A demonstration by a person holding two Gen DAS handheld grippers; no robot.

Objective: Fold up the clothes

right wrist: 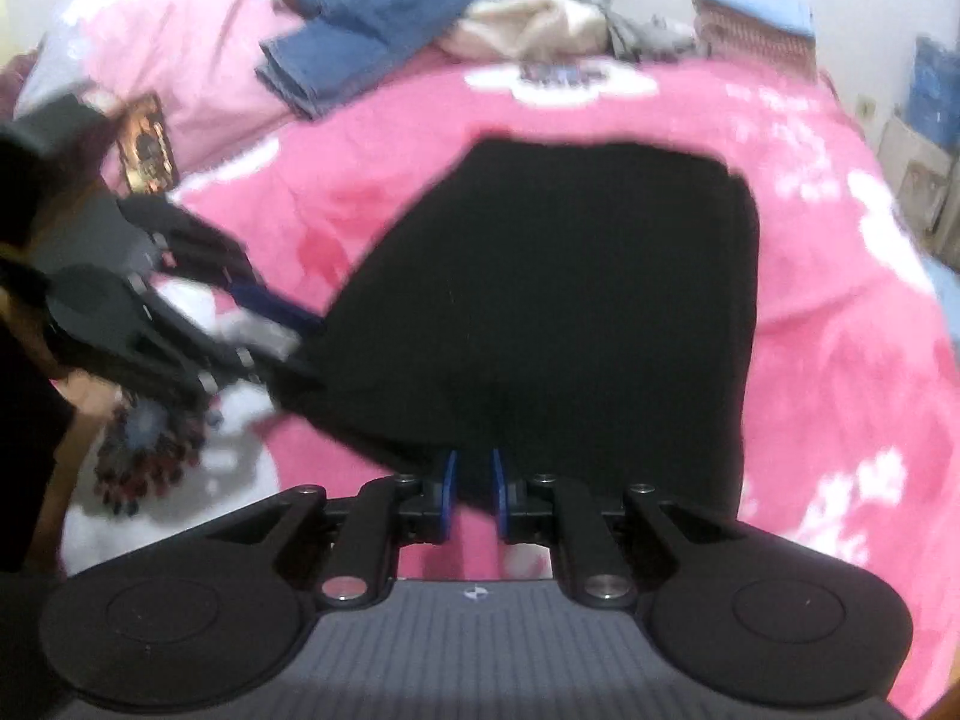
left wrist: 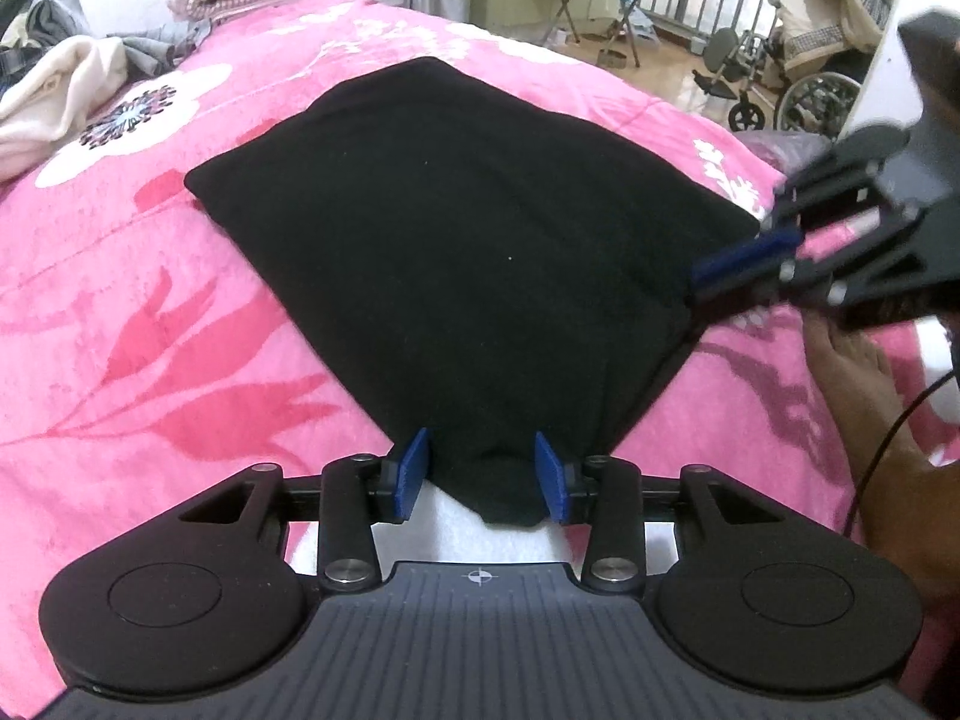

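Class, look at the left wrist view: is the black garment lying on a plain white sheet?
No, the black garment lies on a pink flowered blanket.

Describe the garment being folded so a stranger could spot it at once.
Start at the pink flowered blanket covering the bed. Spread flat in its middle lies the black garment, each gripper at one near corner. Unlike the heaped cream and denim clothes at the far edge, it is plain black.

Black garment (left wrist: 456, 228), pink blanket (left wrist: 150, 300) with white flowers, blue folded jeans (right wrist: 360, 30)
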